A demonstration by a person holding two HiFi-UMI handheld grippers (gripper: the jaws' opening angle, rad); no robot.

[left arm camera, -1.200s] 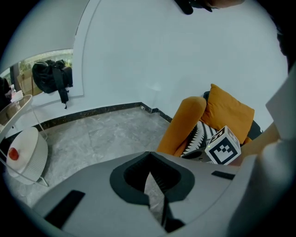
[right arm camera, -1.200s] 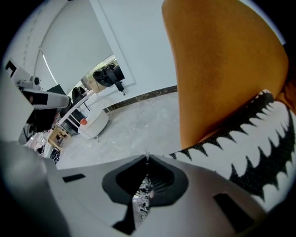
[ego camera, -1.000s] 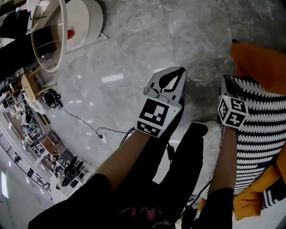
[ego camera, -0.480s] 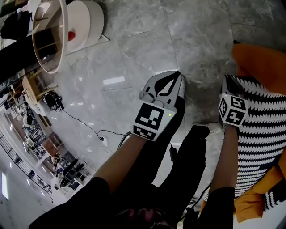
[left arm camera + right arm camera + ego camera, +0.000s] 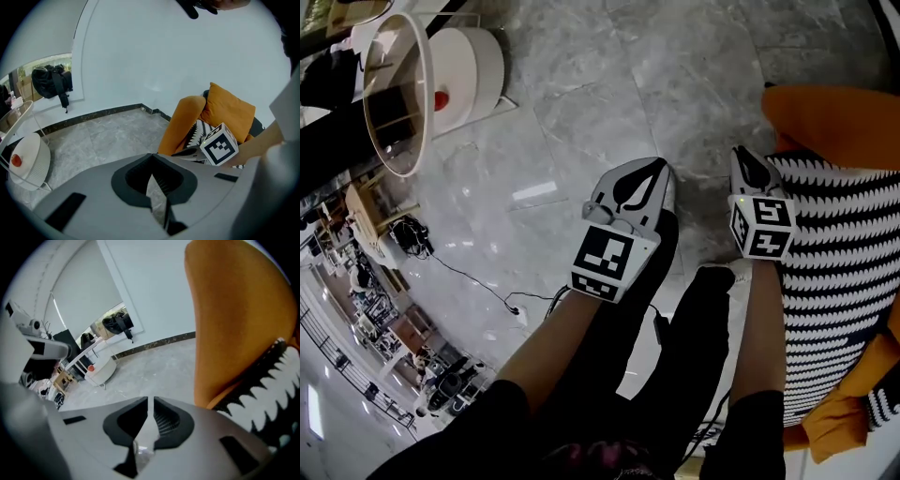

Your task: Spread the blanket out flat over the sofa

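Right gripper [image 5: 741,161] pinched together, empty, just beside blanket [image 5: 836,255] edge; left gripper [image 5: 654,171] likewise, farther off.

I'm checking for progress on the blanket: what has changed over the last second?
The right gripper has shifted left, off the blanket's edge to just beside it; the left gripper barely moved. Nothing was taken hold of or let go: both stay shut and empty. Blanket and orange sofa lie as before.

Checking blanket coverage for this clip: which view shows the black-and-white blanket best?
Head view: the blanket shows its largest stretch there, lying on the orange sofa. The left gripper view shows only a small patch. The right gripper view catches just its zigzag edge.
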